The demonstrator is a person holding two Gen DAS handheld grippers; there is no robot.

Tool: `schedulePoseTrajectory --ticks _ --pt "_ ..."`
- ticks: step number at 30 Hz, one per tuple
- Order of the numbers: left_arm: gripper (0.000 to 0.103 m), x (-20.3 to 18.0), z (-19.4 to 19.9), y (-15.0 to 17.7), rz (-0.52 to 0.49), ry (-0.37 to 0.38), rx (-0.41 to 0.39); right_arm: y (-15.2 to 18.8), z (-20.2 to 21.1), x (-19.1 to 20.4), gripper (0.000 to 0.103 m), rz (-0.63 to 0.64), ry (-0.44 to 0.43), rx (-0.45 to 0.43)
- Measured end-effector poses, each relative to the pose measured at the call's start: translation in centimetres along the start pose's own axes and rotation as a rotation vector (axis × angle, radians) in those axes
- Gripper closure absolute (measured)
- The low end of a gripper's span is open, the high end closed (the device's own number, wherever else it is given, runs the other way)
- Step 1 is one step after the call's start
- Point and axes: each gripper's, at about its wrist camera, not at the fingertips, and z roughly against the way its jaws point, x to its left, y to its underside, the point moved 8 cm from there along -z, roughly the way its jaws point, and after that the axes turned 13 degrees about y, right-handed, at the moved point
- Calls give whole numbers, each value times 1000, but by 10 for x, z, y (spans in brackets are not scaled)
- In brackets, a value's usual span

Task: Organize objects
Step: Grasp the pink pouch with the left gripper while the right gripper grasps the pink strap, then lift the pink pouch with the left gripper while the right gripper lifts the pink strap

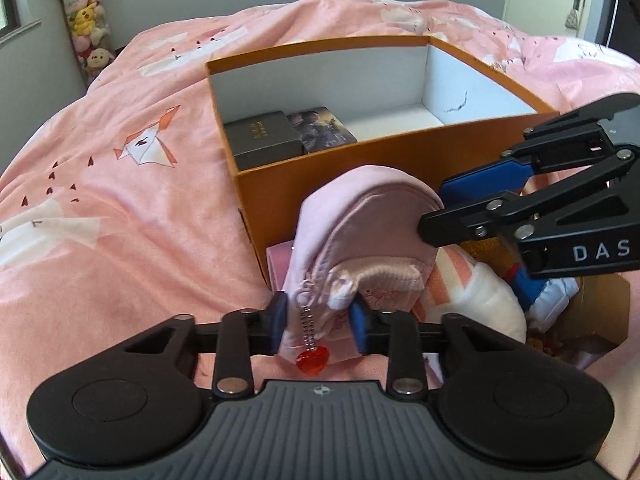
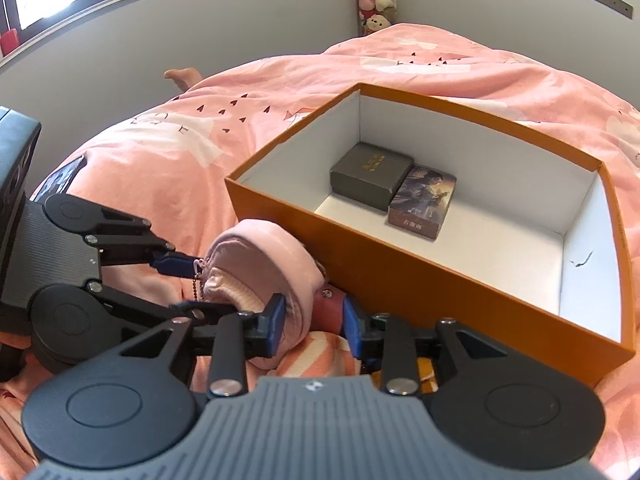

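We record a pink pouch (image 1: pixel 372 236) lying on the bed (image 1: pixel 120 208) just outside the near wall of an orange box (image 1: pixel 400 156), atop a heap of soft items. A bead chain with a red heart charm (image 1: pixel 313 358) hangs from it. Our left hand-held gripper (image 1: pixel 319 322) is clenched on the pouch's lower edge, blue pads (image 1: pixel 359 326) pressing the fabric from both sides. Our right hand-held gripper (image 2: pixel 313 326) meets the pouch on its other side; its jaws straddle pouch fabric and a reddish item (image 2: pixel 332 304), but we cannot tell whether it grips. Inside the box, against the left wall: a dark grey case (image 2: pixel 370 176) touching a printed card box (image 2: pixel 424 206). A tube of plush toys (image 1: pixel 86 20) stands in the corner.
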Motion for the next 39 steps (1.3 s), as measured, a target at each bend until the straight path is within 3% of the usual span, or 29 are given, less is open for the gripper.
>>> schedulePoseTrajectory --ticks 6,9,16,22,30,35,39 --pt "76 8 25 -2 99 -13 -31 -6 17 -9 64 32 39 -48" --pt "76 15 35 -2 121 -72 -26 -11 19 -10 63 71 44 -56" --pt "77 27 48 -5 142 -117 -46 -18 2 22 64 389 63 -85" --pt "77 45 59 -4 175 -154 -68 -15 -17 48 69 613 48 -56" --pt "77 49 54 -1 186 -142 -60 -3 -39 66 69 759 42 -9" --pt "77 50 54 1 192 -144 -54 6 -46 77 69 903 64 -25" --pt "77 50 53 2 193 -142 -52 11 -43 79 74 1005 48 6"
